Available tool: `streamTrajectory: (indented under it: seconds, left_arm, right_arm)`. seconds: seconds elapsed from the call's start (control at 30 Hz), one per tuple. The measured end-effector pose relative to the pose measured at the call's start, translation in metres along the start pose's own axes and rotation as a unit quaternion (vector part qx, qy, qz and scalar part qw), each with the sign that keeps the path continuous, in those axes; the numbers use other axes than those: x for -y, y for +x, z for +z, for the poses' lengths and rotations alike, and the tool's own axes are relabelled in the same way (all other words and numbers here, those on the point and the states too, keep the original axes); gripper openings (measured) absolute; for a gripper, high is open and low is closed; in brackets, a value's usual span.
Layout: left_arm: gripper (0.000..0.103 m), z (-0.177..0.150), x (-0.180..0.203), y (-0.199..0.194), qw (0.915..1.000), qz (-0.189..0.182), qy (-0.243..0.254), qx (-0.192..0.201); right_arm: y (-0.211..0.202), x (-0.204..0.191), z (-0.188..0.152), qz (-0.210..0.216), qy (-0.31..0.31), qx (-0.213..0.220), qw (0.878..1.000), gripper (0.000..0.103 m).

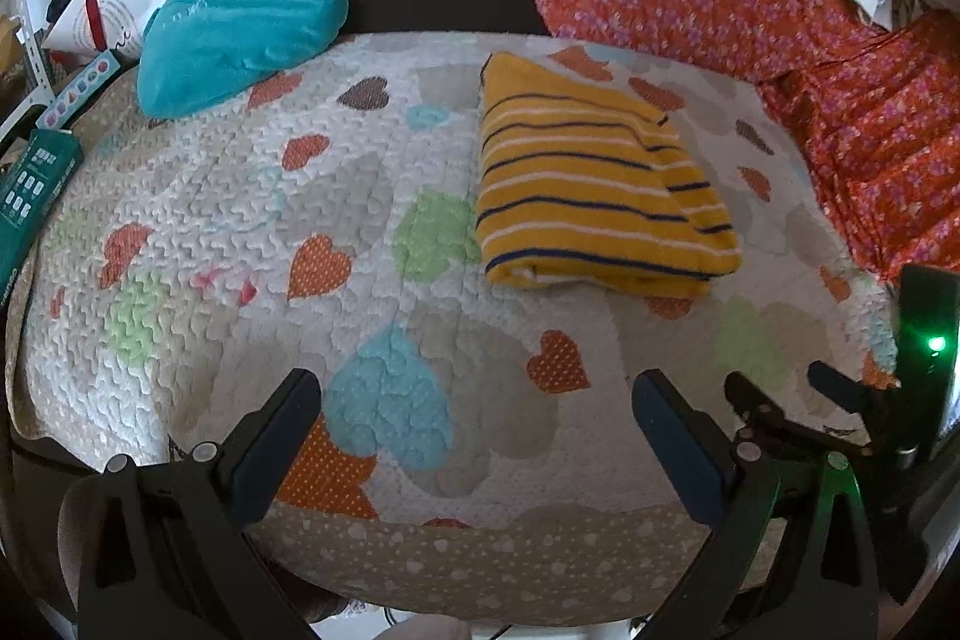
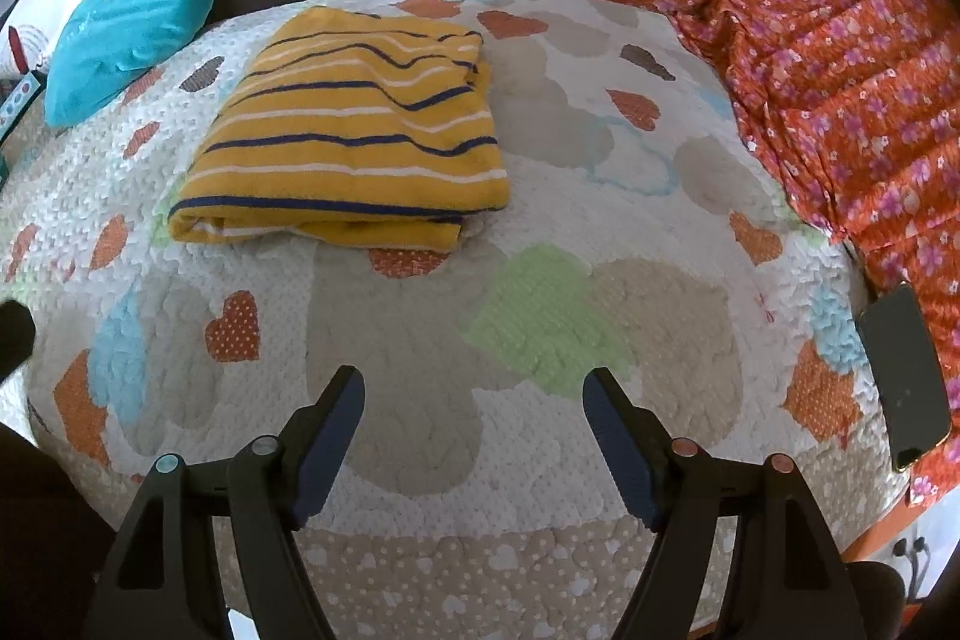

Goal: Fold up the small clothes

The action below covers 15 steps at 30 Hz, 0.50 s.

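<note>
Yellow striped knit garment (image 2: 342, 130), folded, lies at 11 o'clock on quilt (image 2: 540, 196): soft, light, limp. Likely grip: near folded edge. Left tool (image 1: 477, 436), right tool (image 2: 474, 424) wide, empty.

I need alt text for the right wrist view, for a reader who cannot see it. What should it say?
A folded yellow garment with navy and white stripes lies on a heart-patterned quilt. The right gripper hangs open above the bare quilt nearer the camera, its fingers holding nothing. A teal cushion sits far left, an orange floral cloth to the right.
</note>
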<state>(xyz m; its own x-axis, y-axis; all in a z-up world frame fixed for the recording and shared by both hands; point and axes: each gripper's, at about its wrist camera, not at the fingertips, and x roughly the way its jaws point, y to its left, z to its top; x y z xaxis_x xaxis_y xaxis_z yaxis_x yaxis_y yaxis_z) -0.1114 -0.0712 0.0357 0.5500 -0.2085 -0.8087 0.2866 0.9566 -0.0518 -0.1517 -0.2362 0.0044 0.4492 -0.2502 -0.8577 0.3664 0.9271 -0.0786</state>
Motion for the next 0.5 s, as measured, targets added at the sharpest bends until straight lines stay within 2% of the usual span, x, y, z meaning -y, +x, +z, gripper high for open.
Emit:
streamTrajectory:
  seconds: [0.5]
  left_arm:
    - [0.103,-0.008,0.006,0.013,0.9997,0.009,0.013,-0.018]
  right_arm:
    - [0.012,0.005,-0.008,-0.004,0.003,-0.018,1.0,0.079]
